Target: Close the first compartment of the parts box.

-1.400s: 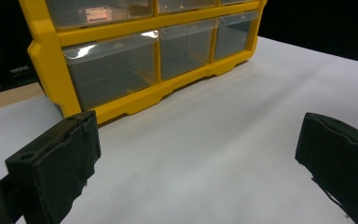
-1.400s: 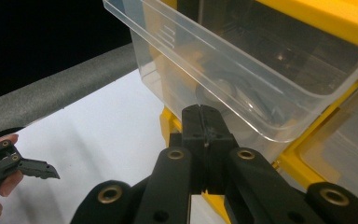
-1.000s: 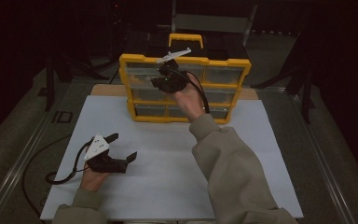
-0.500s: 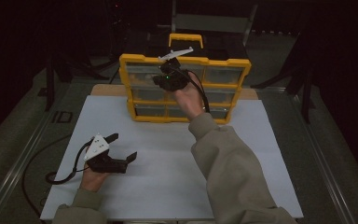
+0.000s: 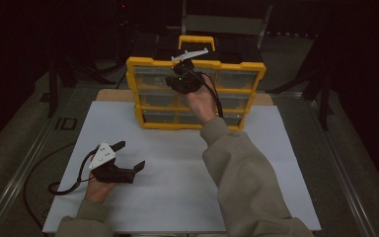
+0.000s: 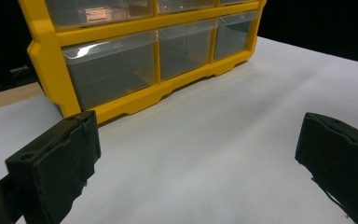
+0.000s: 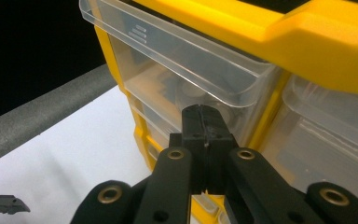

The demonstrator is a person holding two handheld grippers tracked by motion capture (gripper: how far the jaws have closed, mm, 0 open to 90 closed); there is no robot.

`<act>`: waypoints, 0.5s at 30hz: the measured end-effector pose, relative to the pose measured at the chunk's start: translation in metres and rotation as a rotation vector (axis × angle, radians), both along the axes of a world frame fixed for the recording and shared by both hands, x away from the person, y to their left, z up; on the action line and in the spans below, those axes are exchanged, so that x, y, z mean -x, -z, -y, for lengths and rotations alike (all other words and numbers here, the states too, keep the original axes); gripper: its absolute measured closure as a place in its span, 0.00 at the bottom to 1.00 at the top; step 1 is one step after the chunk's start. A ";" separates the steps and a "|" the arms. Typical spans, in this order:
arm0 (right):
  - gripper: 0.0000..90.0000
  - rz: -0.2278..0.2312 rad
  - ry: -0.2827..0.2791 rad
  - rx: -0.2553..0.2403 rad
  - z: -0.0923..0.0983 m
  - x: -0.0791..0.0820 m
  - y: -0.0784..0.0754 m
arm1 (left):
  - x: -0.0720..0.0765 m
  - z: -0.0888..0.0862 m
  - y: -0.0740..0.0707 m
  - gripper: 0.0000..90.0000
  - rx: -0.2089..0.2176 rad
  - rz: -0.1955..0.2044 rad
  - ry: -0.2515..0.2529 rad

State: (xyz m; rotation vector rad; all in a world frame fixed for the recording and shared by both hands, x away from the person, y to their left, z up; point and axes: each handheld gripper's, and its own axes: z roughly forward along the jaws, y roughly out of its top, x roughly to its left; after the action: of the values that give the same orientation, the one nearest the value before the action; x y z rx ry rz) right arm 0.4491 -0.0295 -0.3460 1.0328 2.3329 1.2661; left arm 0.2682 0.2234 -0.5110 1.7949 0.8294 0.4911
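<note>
White sheet (image 6: 242, 93): covers the tabletop, beneath and ahead of the jaws of the left gripper (image 6: 196, 149).
Wooden board (image 6: 4, 95): bare strip beyond that gripper's left-hand jaw, at the sheet's far edge.
Grey padded bar (image 7: 42, 112): left of the jaws of the right gripper (image 7: 204, 116), bordering the sheet.
Chair (image 5: 224, 22): far beyond both pairs of jaws, in the dark.

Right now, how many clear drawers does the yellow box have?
9: three rows of three in the yellow box. Top row, middle row, bottom row. The right gripper and hand cover part of the middle column, so that part is inferred.
</note>
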 end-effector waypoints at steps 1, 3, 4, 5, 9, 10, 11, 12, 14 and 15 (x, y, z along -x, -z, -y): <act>1.00 -0.001 0.003 -0.002 0.000 0.000 0.000 | 0.000 0.000 0.000 0.01 0.001 0.000 -0.001; 1.00 -0.001 0.009 -0.003 0.000 -0.001 0.000 | 0.000 0.000 0.000 0.01 0.001 0.000 -0.001; 1.00 0.000 0.010 -0.004 0.000 -0.002 0.000 | 0.000 0.000 0.000 0.01 0.001 0.000 -0.001; 1.00 0.000 0.015 -0.005 0.000 -0.003 0.000 | 0.000 0.000 0.000 0.01 0.000 0.000 -0.001; 1.00 0.008 0.037 -0.007 0.000 -0.006 0.000 | 0.000 0.000 0.000 0.01 0.000 0.000 0.000; 1.00 0.004 0.043 -0.011 0.001 -0.007 0.000 | 0.000 0.000 0.000 0.01 0.001 0.000 0.000; 1.00 0.006 0.047 -0.009 0.001 -0.007 0.000 | 0.000 0.000 0.000 0.01 0.002 0.001 -0.001; 1.00 0.007 0.048 -0.008 0.001 -0.008 0.000 | 0.000 0.000 0.000 0.01 0.001 0.000 -0.001; 1.00 0.012 0.049 -0.005 0.001 -0.008 0.000 | 0.000 0.000 0.000 0.01 0.000 0.000 0.001; 1.00 0.013 0.050 -0.006 0.000 -0.008 0.000 | 0.000 0.000 0.000 0.01 0.000 0.000 0.000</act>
State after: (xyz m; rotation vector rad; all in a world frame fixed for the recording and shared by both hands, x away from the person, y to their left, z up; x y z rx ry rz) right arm 0.4569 -0.0300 -0.3463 1.0747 2.2802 1.2583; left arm 0.2681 0.2232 -0.5111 1.7950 0.8291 0.4907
